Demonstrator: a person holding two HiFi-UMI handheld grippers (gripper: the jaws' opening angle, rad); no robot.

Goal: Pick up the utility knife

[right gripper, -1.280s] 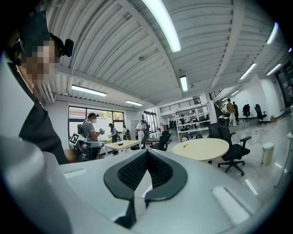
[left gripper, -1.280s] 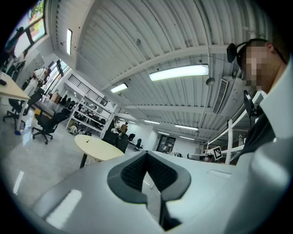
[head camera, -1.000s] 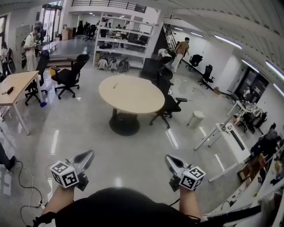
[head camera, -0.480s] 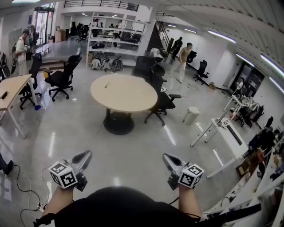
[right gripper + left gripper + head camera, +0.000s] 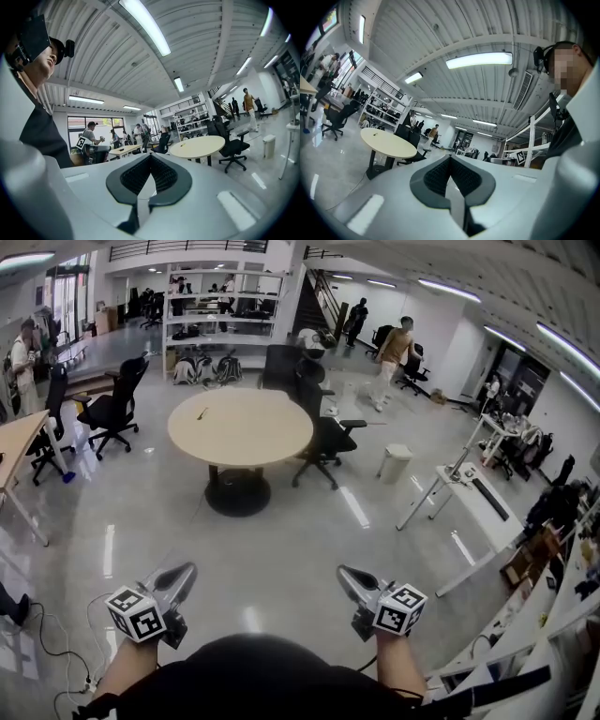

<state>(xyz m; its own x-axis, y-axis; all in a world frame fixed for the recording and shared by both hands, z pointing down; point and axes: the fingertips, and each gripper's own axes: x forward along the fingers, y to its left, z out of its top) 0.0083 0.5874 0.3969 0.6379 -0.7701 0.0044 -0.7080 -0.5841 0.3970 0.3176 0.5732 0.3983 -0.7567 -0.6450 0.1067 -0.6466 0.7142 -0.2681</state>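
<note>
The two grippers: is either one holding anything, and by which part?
Nothing is held. The left gripper and the right gripper both have their jaws closed together with nothing between them.

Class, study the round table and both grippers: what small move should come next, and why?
Probably step closer to the round table: the small object on it, likely the utility knife, lies far beyond the left gripper and right gripper, both with jaws closed and empty.
</note>
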